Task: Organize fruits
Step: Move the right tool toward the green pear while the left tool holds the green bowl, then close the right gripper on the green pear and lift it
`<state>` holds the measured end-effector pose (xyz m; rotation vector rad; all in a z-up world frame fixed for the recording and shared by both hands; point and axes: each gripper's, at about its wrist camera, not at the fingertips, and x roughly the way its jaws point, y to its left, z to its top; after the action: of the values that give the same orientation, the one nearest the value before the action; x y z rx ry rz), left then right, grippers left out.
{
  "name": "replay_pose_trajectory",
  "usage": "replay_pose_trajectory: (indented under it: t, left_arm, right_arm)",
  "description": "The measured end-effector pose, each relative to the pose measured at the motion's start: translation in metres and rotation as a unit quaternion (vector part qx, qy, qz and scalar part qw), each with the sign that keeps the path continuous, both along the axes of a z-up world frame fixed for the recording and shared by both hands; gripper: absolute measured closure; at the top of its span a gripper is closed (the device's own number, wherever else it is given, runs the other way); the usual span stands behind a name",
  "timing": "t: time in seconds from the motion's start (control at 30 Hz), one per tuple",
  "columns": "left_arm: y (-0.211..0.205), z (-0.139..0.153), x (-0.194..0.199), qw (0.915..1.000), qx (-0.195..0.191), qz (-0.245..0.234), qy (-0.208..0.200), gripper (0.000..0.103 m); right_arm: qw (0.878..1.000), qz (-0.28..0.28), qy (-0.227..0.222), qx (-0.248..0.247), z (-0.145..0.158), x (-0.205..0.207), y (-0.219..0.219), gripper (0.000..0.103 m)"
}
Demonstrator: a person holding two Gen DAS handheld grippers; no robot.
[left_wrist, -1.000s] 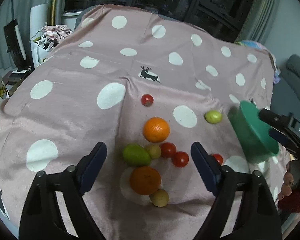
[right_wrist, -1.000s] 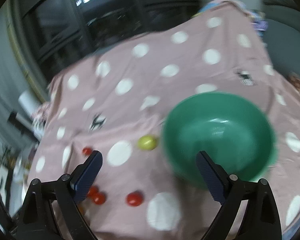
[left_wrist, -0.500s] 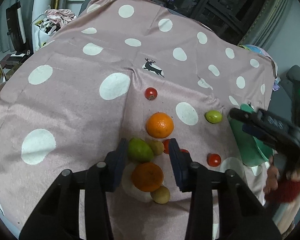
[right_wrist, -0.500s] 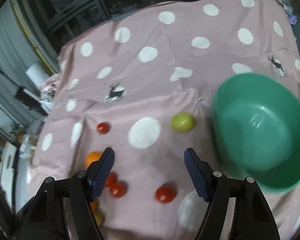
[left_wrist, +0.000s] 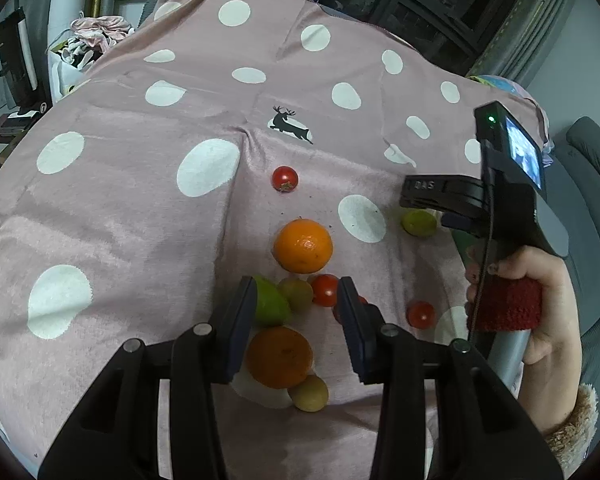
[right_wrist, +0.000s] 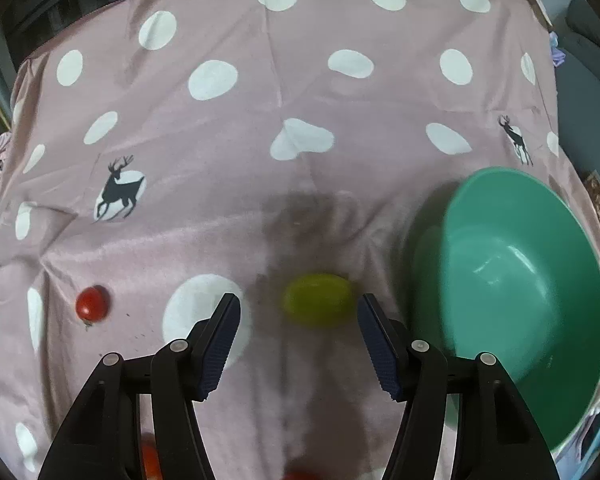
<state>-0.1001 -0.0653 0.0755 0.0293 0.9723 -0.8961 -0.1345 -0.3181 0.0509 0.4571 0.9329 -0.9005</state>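
— Why is your right gripper hanging over that yellow-green fruit?

— Its jaws have just been closing but don't touch it; the empty green bowl waits just beside.

— And your left gripper?

— Narrowed, holding nothing, above the clustered oranges and tomatoes.

My counter wears a pink cloth, white dots and deer prints; dark glazed panels behind it, night-black; grey sofa at the right; a heap of clothes at the far left.
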Motion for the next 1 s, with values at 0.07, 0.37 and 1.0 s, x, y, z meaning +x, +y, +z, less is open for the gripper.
replay_pose_trajectory:
  t: [0.07, 0.37, 1.0]
  left_arm:
    - [-0.001, 0.001, 0.000, 1.0000, 0.000, 0.001, -0.002, 0.063]
    - [-0.005, 0.000, -0.002, 0.9999, 0.011, -0.001, -0.007, 0.063]
    - [-0.012, -0.004, -0.005, 0.9995, 0.028, -0.002, -0.013, 0.063]
  right_arm:
    - [1.000, 0.009, -0.001, 0.007, 0.001, 0.005, 0.002, 0.040]
    - [0.999, -0.020, 0.040, -0.015, -0.012, 0.016, -0.009, 0.040]
    - [0.996, 0.058, -0.034, 0.054, -0.012, -0.011, -0.004, 0.058]
